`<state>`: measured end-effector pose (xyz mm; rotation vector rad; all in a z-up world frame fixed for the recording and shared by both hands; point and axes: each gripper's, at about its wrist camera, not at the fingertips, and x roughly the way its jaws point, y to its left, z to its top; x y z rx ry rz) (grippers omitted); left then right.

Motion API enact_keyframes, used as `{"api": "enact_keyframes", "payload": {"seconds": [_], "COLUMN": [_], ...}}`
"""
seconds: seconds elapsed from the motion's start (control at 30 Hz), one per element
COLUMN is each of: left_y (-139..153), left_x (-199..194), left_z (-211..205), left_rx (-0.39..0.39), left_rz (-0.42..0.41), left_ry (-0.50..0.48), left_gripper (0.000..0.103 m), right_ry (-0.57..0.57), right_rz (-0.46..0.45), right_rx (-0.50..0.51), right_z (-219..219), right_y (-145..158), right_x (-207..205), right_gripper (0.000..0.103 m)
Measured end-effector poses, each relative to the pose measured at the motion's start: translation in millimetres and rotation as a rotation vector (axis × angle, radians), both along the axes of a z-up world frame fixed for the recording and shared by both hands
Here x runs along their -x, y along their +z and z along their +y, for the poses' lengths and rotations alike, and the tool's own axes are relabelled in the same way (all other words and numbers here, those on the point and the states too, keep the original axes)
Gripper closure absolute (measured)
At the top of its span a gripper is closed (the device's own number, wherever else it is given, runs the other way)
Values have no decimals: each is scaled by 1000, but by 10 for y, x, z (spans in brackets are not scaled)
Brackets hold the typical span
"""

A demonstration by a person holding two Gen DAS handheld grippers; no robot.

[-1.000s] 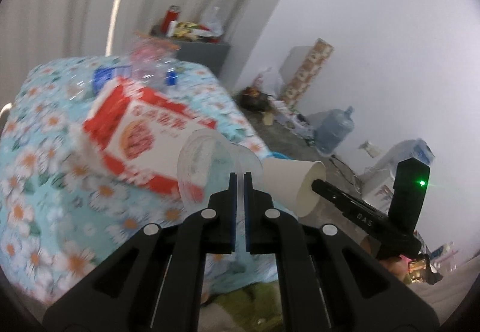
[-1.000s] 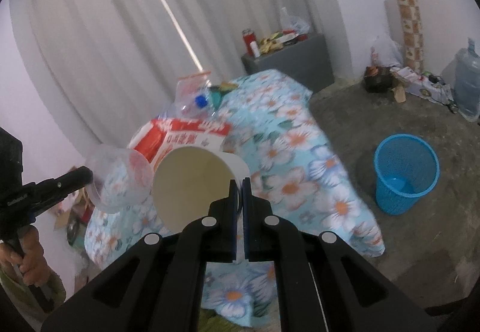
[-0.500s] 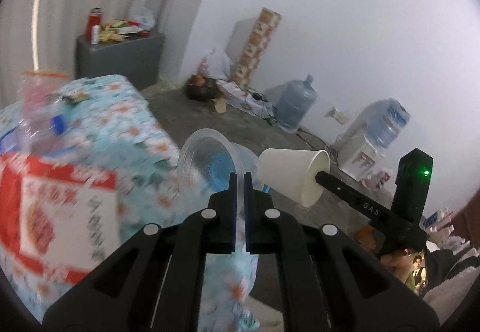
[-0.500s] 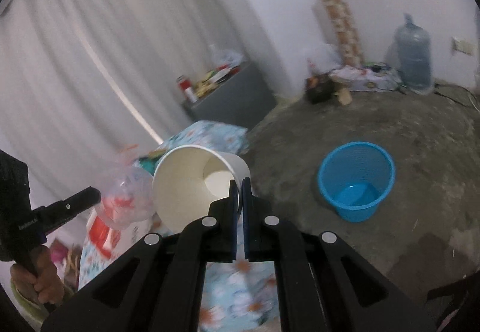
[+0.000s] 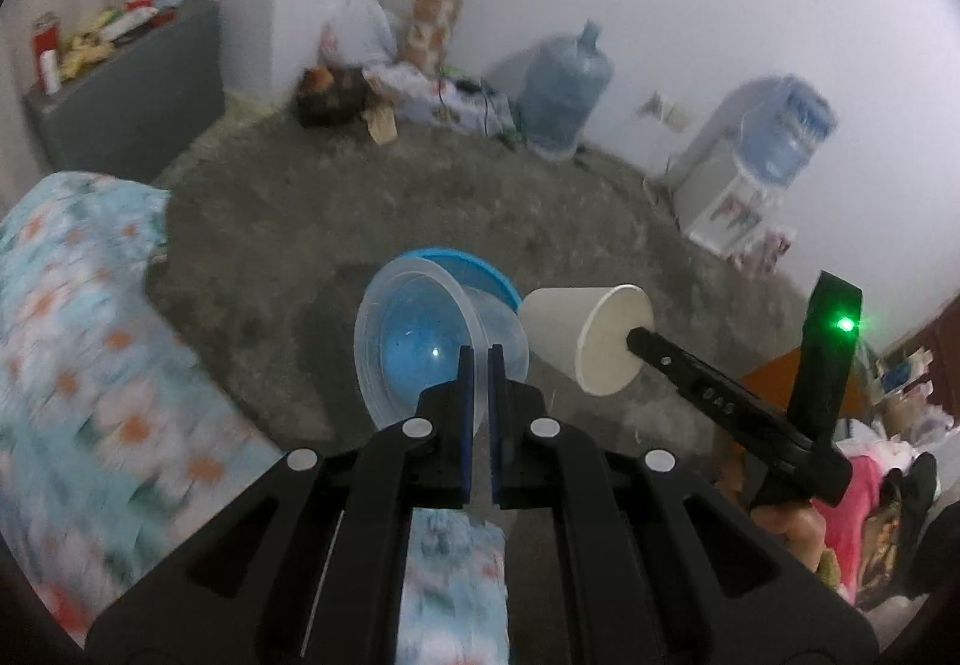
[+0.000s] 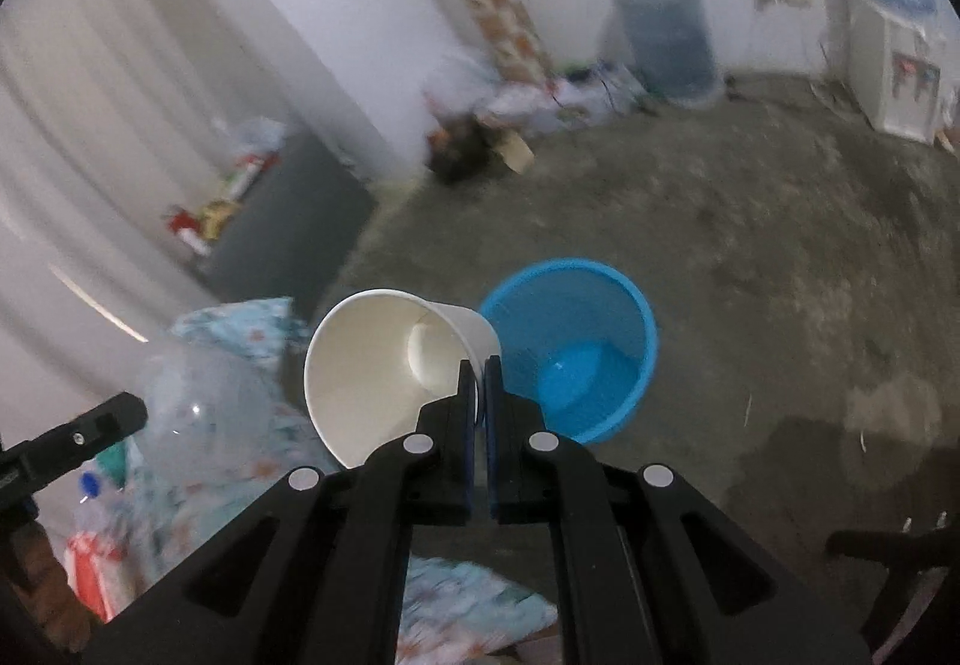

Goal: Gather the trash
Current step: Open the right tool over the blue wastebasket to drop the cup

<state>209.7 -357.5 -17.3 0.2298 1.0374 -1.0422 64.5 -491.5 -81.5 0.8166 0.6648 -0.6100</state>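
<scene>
My left gripper [image 5: 478, 359] is shut on the rim of a clear plastic cup [image 5: 420, 341], held in the air above the floor. Through the cup I see the blue waste basket [image 5: 480, 275]. My right gripper [image 6: 478, 371] is shut on the rim of a white paper cup [image 6: 384, 365], held just left of the blue basket [image 6: 570, 347], which stands on the floor. The paper cup [image 5: 585, 338] also shows in the left wrist view, to the right of the clear cup. The clear cup [image 6: 204, 413] shows blurred in the right wrist view, at the left.
A table with a floral cloth [image 5: 72, 335] is at the left, with a bottle and a red carton [image 6: 90, 563] on it. A grey cabinet [image 5: 126, 101], water jugs [image 5: 564, 95], a water dispenser [image 5: 750, 173] and clutter line the far wall. The floor is bare concrete [image 6: 780, 275].
Both grippers swung right, away from the table, with their cups still held. The blue basket now lies right ahead of both; the red carton has left the left view.
</scene>
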Motion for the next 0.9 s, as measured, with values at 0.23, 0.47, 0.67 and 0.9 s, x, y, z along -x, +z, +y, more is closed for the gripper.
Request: {"api": "enact_keyframes", "payload": {"seconds": [0.23,0.47,0.67,0.9], "left_y": [-595,-818,-362,457], "left_x": [-377,-498,-280,135], "left_z": [-912,-1255,-1008,-167], "left_rx": [-71,-108,-32,129], "left_rz": [39,19,-34,-57], "left_ry": [-42,27,3,59], "left_gripper": [88,45,34,27], "right_ry": [-76,-114,-108,-2], "right_rz": [119,170,86,79], "right_rx": [-157,-245,-169,20], "right_z": [-708,-891,-539,82], "right_y": [-922,-1353,-940,-182], "right_x": [-368,-421,-180,-101], "right_gripper": [94,54,42,23]}}
